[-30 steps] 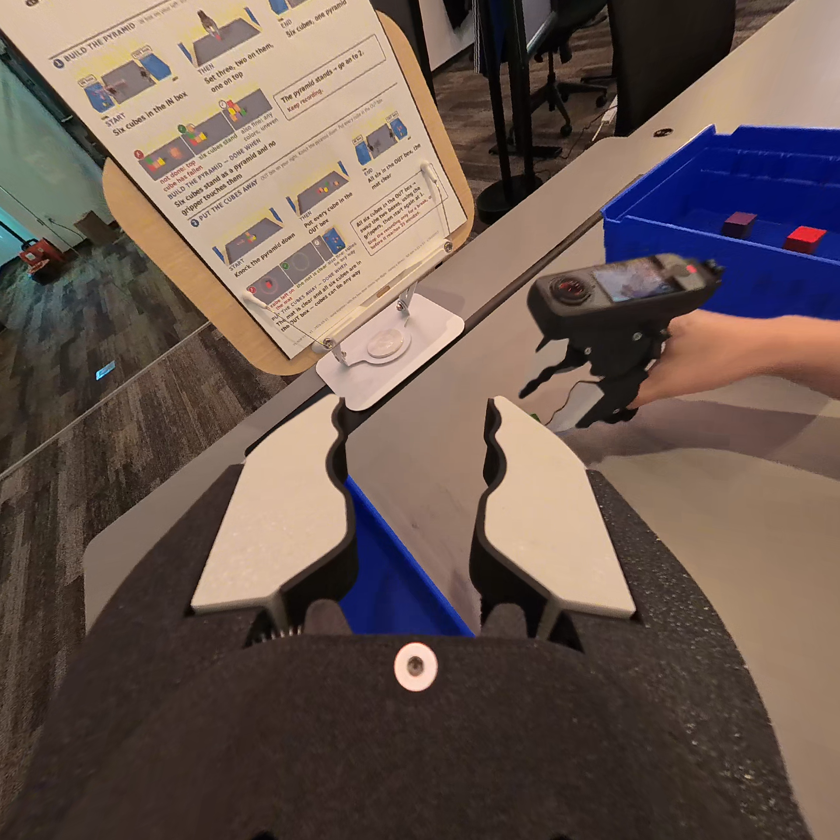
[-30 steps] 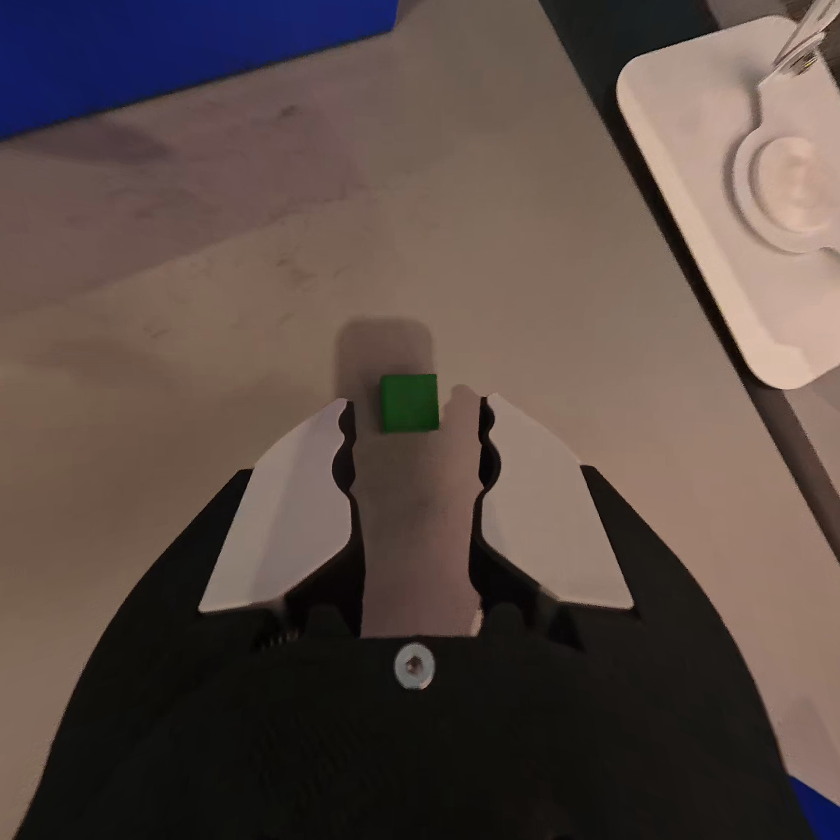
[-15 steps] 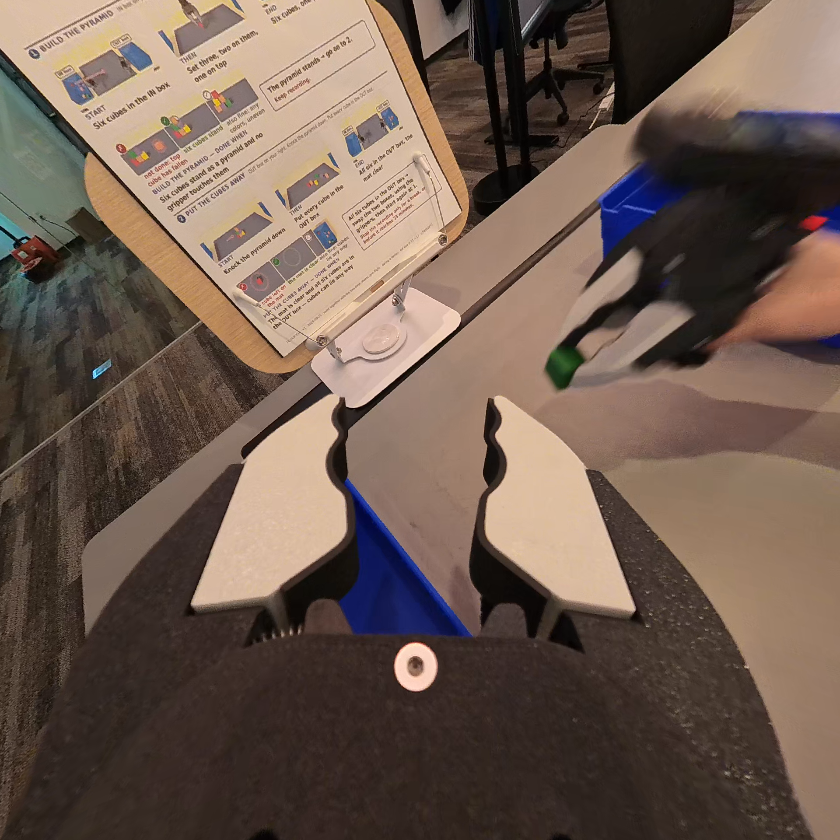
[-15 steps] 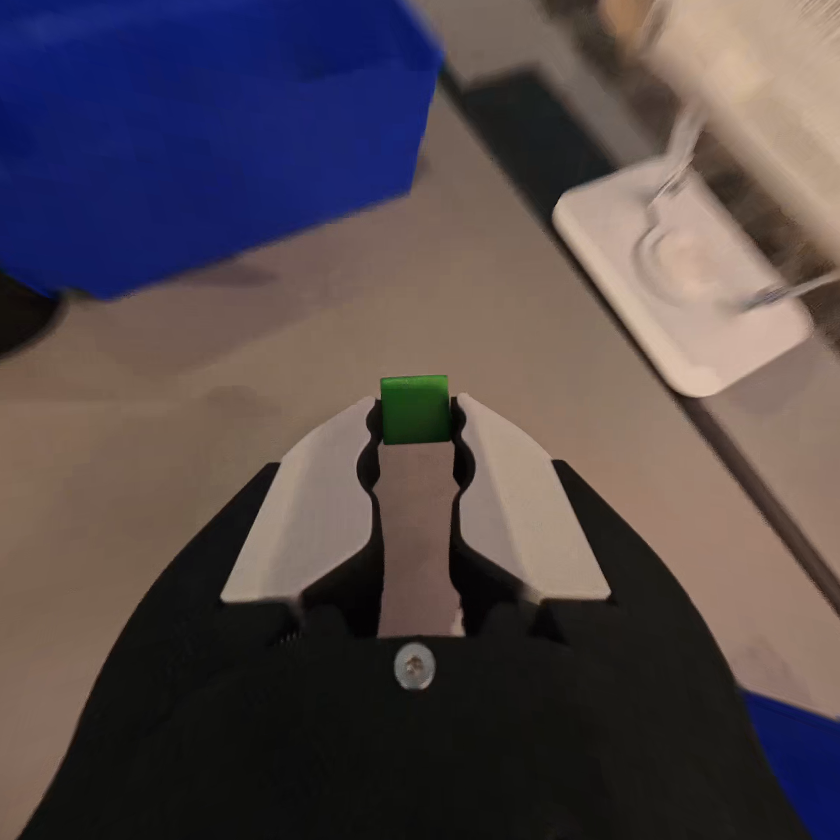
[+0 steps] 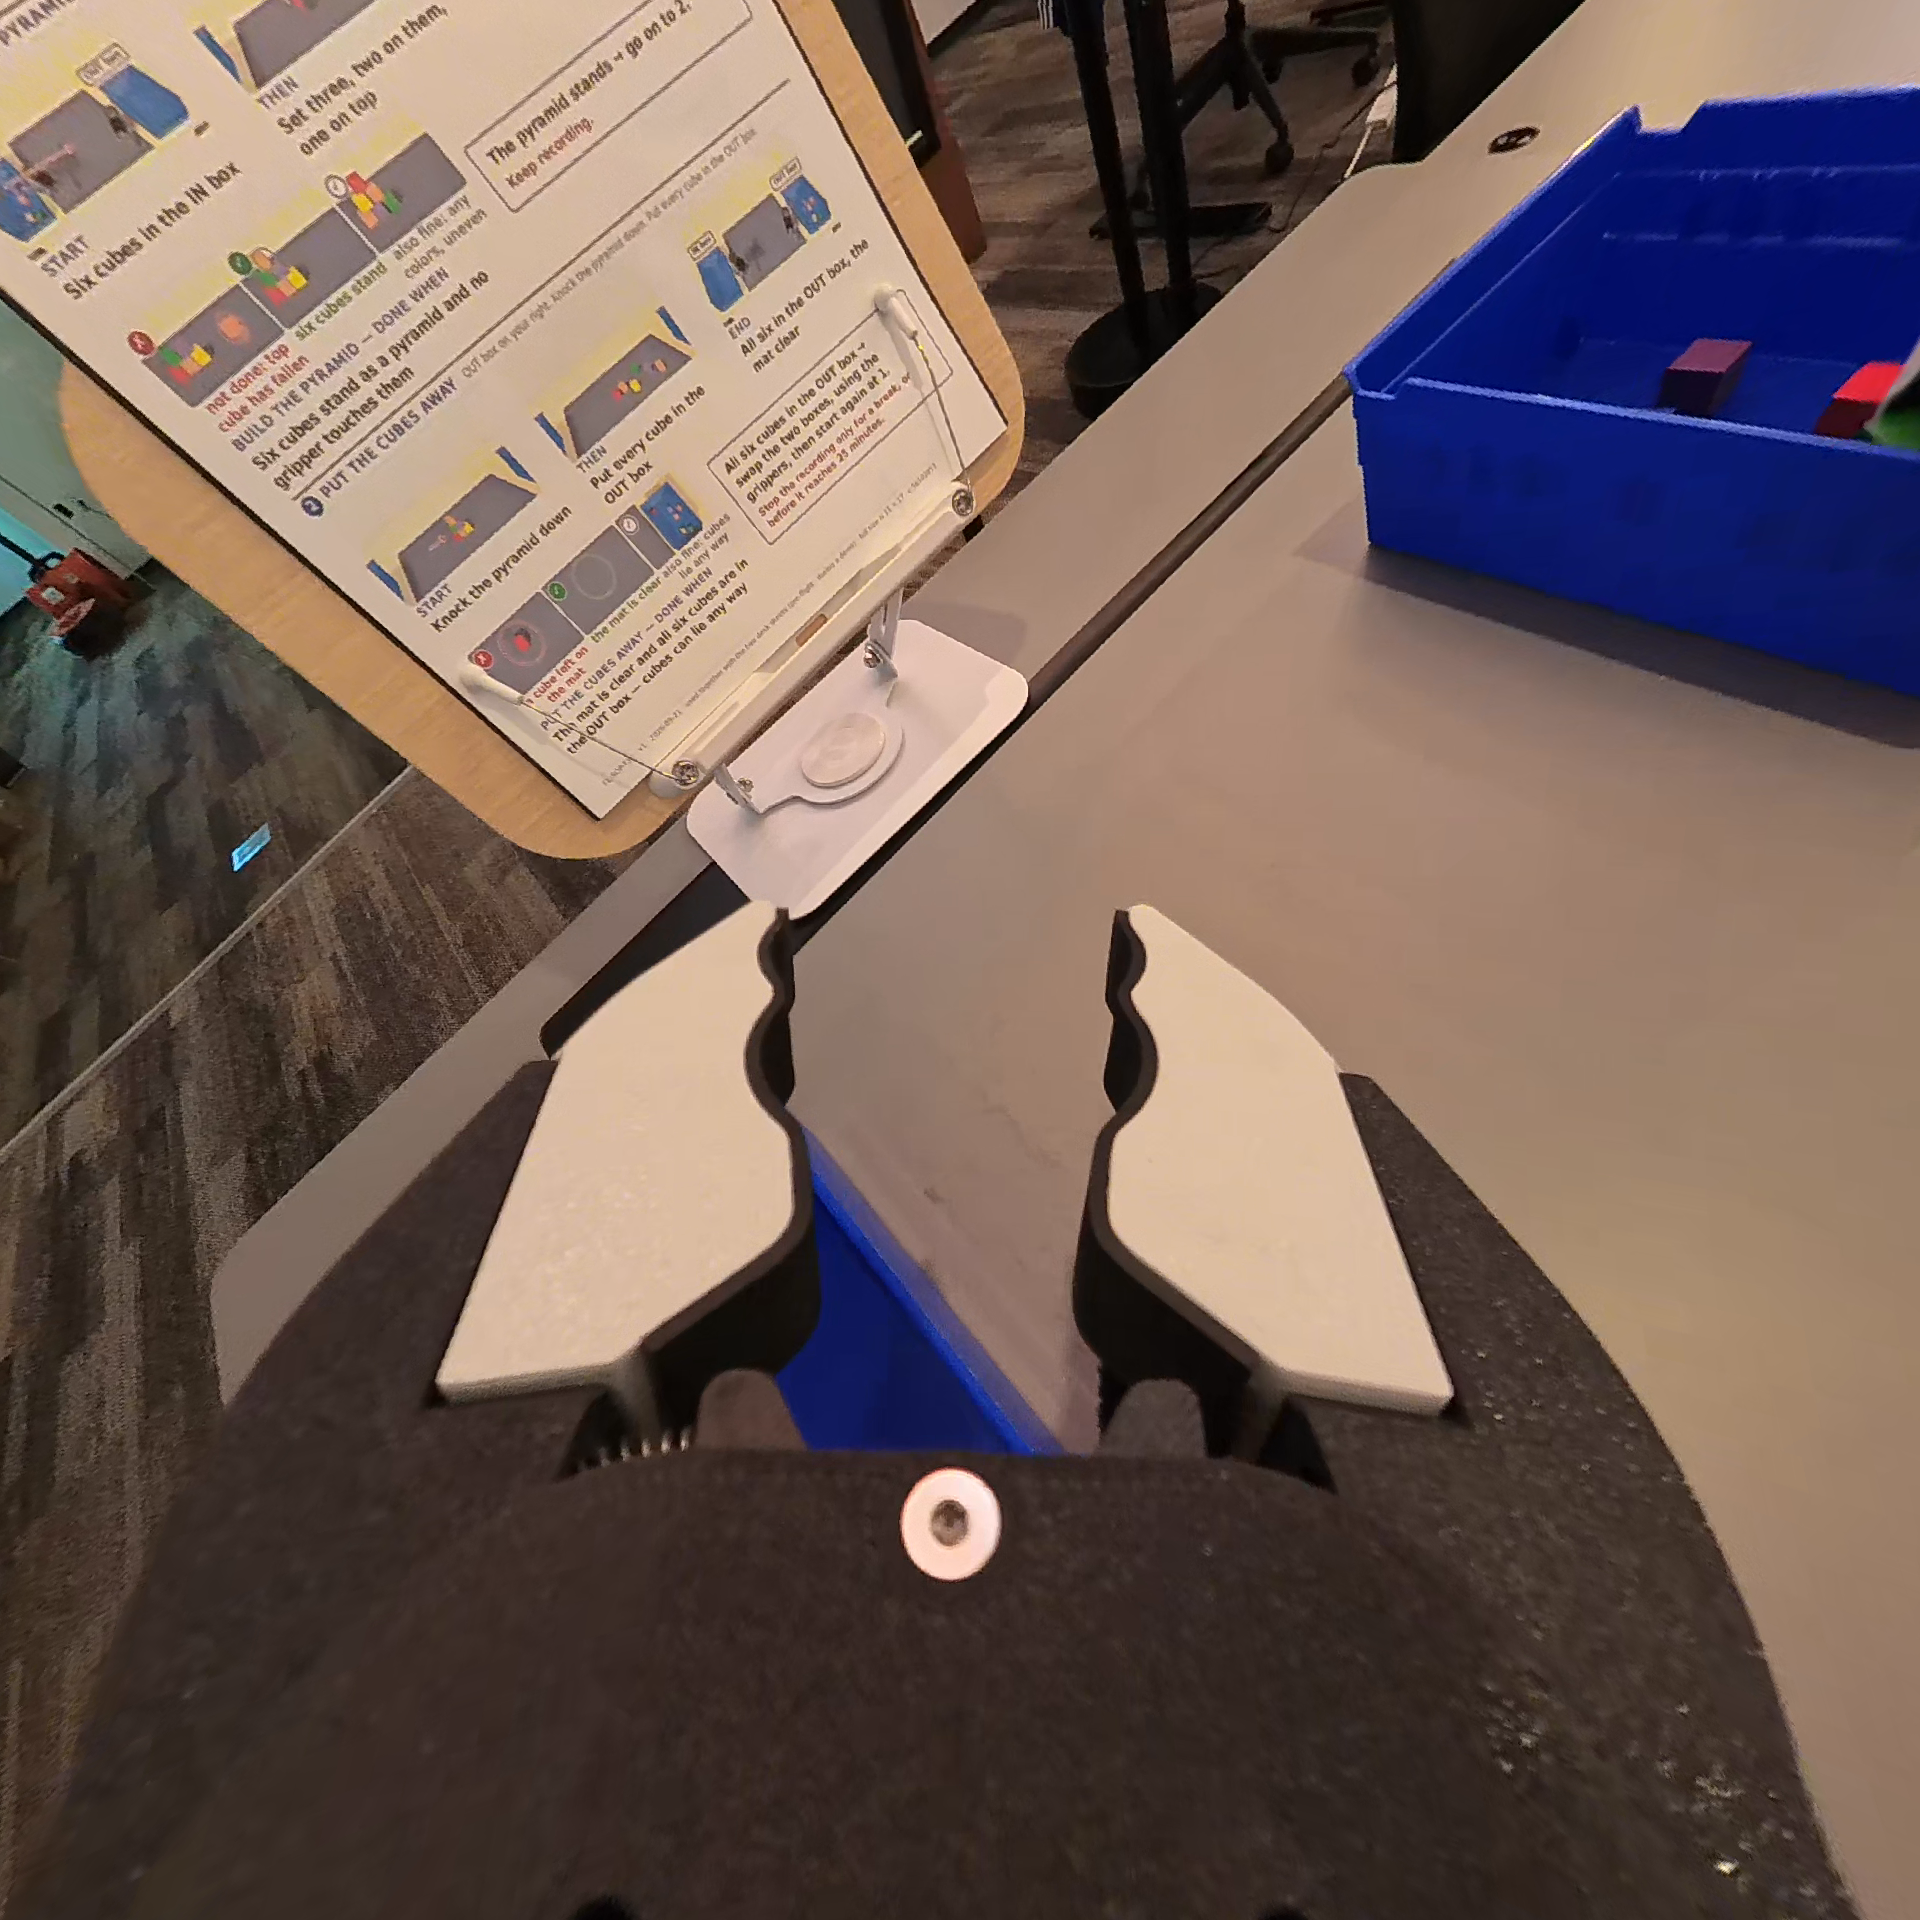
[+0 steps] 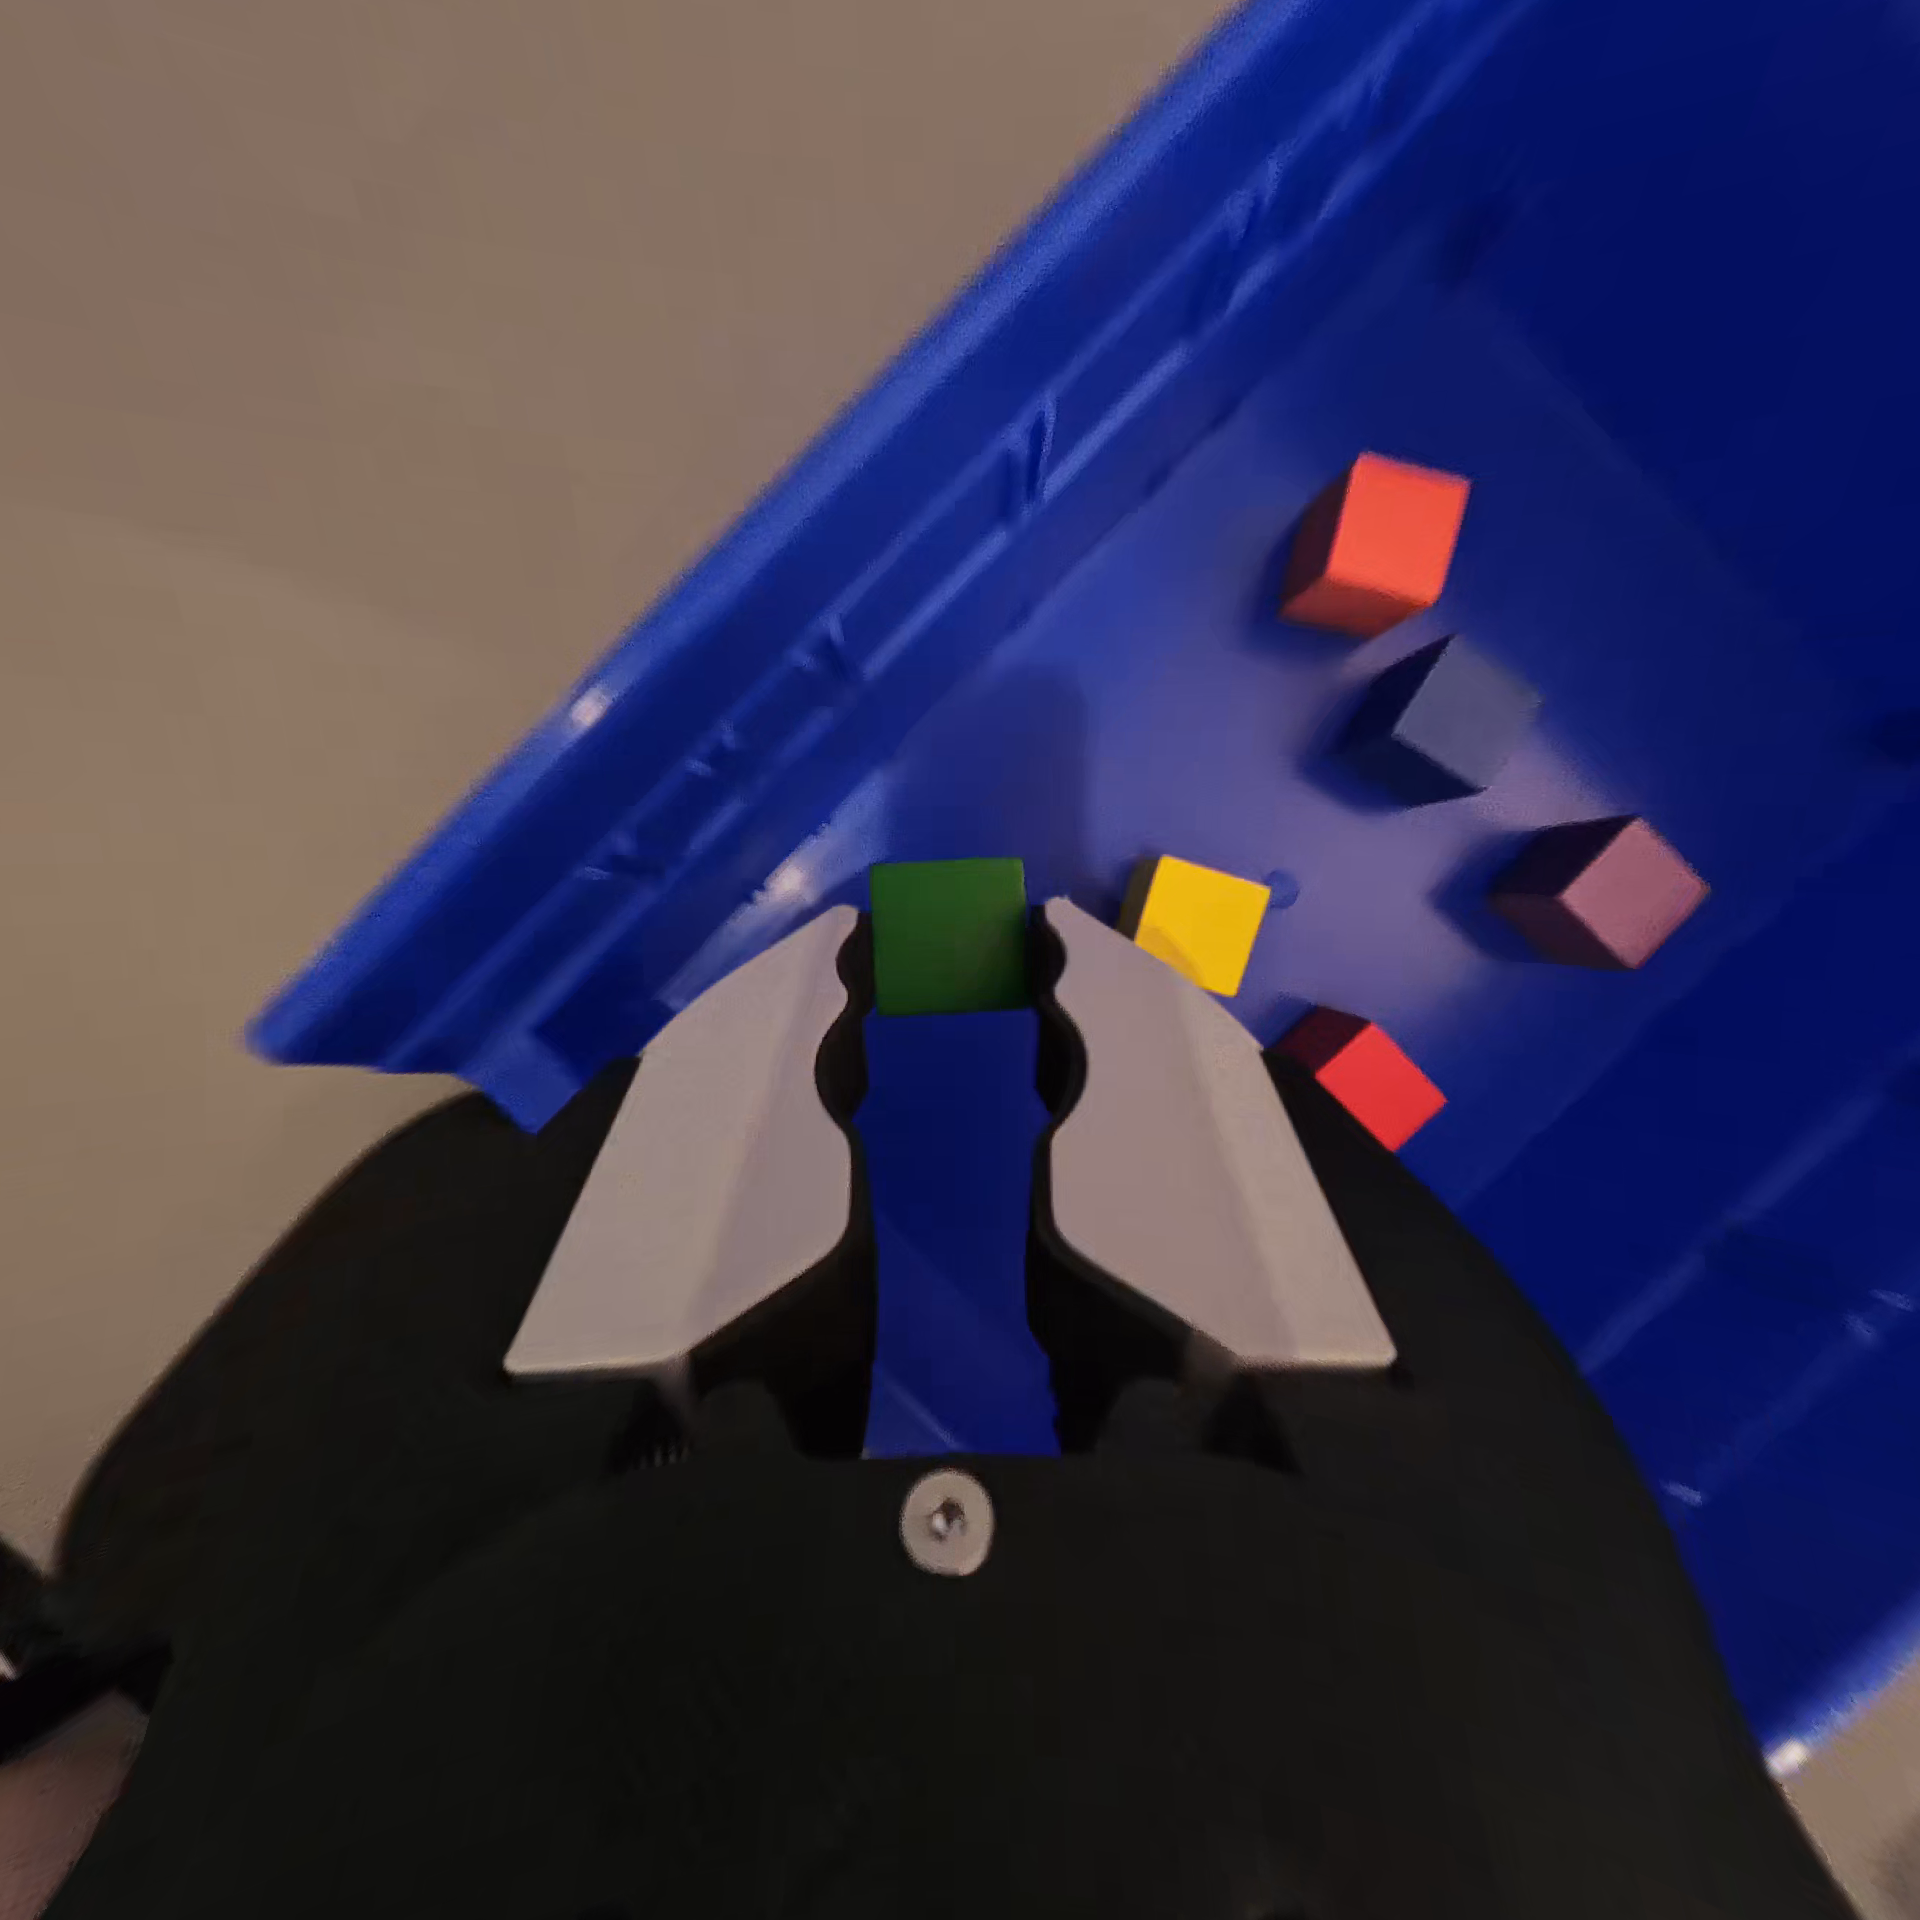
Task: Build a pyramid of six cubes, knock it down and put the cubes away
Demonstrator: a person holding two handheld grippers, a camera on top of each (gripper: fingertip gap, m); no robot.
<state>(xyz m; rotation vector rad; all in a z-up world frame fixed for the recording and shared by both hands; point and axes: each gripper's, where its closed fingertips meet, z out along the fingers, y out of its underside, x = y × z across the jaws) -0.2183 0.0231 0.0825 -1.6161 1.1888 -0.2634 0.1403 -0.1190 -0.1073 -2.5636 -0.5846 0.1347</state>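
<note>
My right gripper (image 6: 951, 914) is shut on a green cube (image 6: 948, 933) and holds it over the inside of a blue box (image 6: 727, 707). On the box floor lie an orange cube (image 6: 1377, 545), a blue cube (image 6: 1455, 722), a purple cube (image 6: 1616, 894), a yellow cube (image 6: 1200, 920) and a red cube (image 6: 1371, 1081). My left gripper (image 5: 945, 935) is open and empty above the grey table (image 5: 1455, 987). The same box (image 5: 1621, 488) shows at the far right of the left wrist view, with the purple cube (image 5: 1704, 372) and the red cube (image 5: 1865, 400) inside.
A second blue box (image 5: 883, 1340) lies under my left gripper. An instruction sheet on a wooden board (image 5: 499, 343) stands on a white base (image 5: 852, 758) at the table's far edge. Office chairs (image 5: 1226, 62) and carpeted floor lie beyond. The left gripper's tips are roughly 45 centimetres from the right gripper's.
My right gripper closed on the green cube on the table, lifted it and carried it over the blue box. My left gripper has stayed nearly still.
</note>
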